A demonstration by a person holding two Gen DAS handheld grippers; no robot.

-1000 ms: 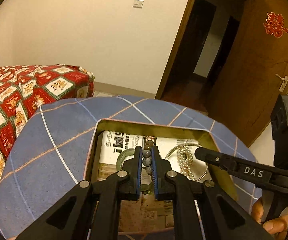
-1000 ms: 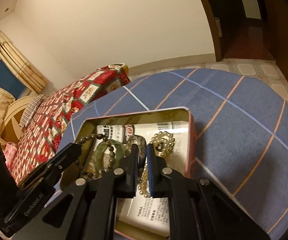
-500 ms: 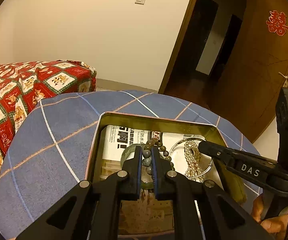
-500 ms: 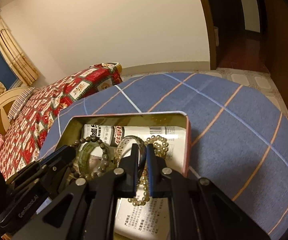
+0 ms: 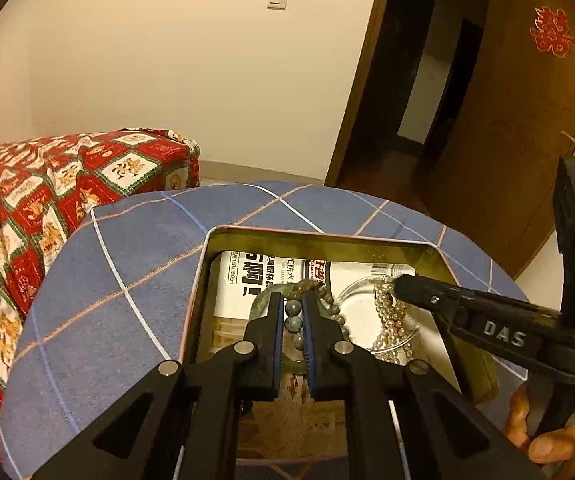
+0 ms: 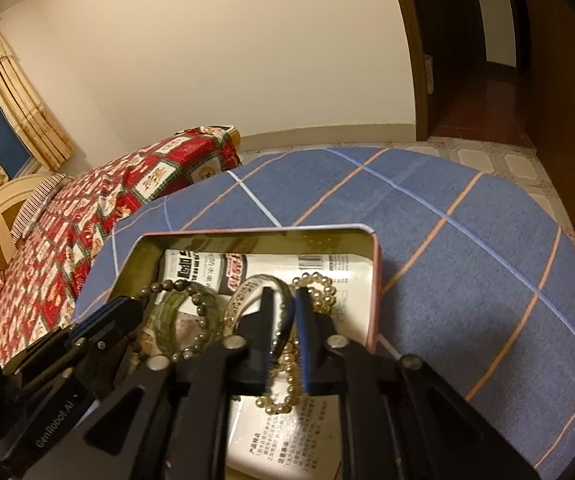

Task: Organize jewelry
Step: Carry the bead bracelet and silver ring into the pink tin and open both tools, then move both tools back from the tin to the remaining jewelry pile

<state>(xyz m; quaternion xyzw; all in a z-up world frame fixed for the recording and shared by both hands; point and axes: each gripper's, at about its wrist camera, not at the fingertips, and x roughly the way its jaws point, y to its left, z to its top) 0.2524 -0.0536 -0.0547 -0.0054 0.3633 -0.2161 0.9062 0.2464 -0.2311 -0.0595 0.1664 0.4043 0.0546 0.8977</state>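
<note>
An open tin (image 5: 327,240) sits on the blue checked surface (image 5: 127,264). The left gripper (image 5: 290,312) has its fingers clenched on a dark bead bracelet (image 5: 293,322) over the tin's left half, above a green bangle (image 6: 169,322). The right gripper (image 6: 285,316) is opening; between its parted fingers lie a clear bangle (image 6: 247,286) and a pearl strand (image 6: 319,286), inside the tin's right half.

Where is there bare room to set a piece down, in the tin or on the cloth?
Bare: the blue cloth right of the tin and left of it, toward the bed. Crowded: inside the tin, where beaded bracelet, jade bangle, clear bangle, pearl strand and both grippers fill the floor.
</note>
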